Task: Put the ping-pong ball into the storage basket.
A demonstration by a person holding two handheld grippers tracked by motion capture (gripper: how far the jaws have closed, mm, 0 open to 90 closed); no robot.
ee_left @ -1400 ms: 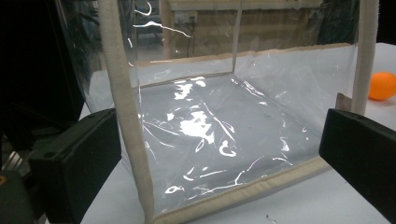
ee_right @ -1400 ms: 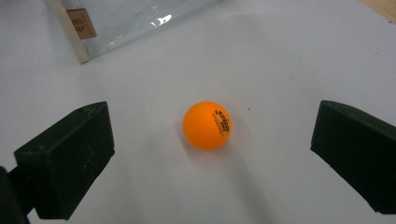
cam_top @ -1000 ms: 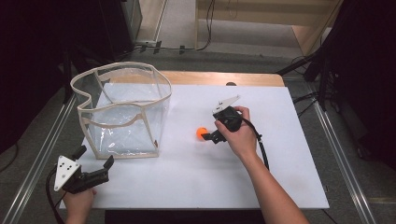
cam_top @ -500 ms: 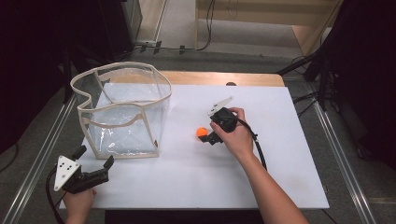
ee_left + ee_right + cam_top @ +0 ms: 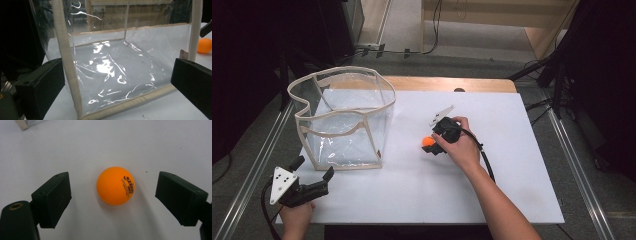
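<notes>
Right gripper [image 5: 113, 195] jaws have just been closing, not yet touching the small orange plastic ball [image 5: 115, 185] centred between them on the white table [image 5: 150, 145]. Squeeze evenly, or it may roll.

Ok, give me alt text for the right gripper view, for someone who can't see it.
An orange ball with small dark print sits on a white table between the two black jaws of the right tongs, which have just been closing but stand apart from it on both sides.
</notes>
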